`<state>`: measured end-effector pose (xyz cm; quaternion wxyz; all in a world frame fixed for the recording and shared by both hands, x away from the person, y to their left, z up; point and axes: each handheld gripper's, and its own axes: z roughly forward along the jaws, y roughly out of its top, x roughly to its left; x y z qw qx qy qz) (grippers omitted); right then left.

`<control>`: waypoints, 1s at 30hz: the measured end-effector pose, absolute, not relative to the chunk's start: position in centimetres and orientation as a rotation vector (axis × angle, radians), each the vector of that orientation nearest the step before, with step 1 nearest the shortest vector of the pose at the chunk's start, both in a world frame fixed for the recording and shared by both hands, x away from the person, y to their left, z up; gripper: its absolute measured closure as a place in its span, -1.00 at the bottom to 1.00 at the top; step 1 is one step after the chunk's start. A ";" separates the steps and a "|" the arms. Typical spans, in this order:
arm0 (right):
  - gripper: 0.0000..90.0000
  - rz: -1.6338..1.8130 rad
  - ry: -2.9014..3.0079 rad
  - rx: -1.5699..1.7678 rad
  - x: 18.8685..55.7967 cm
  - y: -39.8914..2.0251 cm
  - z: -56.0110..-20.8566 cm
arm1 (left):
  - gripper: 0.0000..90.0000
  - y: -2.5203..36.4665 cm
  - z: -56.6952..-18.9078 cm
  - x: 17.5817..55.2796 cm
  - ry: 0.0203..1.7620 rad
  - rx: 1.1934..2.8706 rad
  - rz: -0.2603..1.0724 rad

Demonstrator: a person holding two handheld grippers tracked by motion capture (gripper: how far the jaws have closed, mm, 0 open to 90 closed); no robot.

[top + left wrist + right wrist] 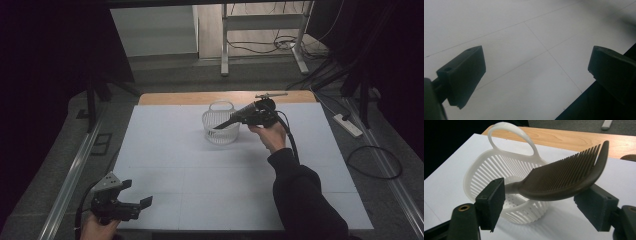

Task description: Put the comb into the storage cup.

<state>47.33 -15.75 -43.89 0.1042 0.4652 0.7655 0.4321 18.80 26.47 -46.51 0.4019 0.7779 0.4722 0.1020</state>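
A: Comb (pixel 564 178) position?
B: Lying across the white slotted basket (pixel 486 170), handle end down inside it, teeth end sticking out over the rim. Basket sits near the far edge of the table (pixel 165 150), about mid-width.
A: Right gripper (pixel 541 205)?
B: Jaws spread either side of the comb, pads not pressing it.
A: Left gripper (pixel 536 75)?
B: Jaws spread wide, nothing between them, at the table's near-left corner.

A wooden table (pixel 165 98) carries a white sheet (pixel 165 150), with a white basket (pixel 220 127) on it.
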 end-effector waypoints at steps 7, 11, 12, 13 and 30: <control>-0.51 1.251 2.288 1.338 47.0 -16.1 -43.5 | -0.95 26.5 -46.5 18.8 1.193 1.966 0.257; -0.60 1.207 2.317 1.316 46.7 -15.9 -43.5 | -0.95 26.5 -46.5 18.8 1.194 1.966 0.257; -0.62 1.202 2.324 1.313 46.7 -15.9 -43.4 | -0.95 26.5 -46.5 18.8 1.194 1.967 0.257; -0.66 1.194 2.339 1.310 46.6 -15.9 -43.4 | -0.95 26.5 -46.5 18.8 1.194 1.966 0.258; -0.90 1.149 2.390 1.183 44.8 -15.7 -43.2 | -0.95 26.5 -46.5 18.8 1.192 1.967 0.258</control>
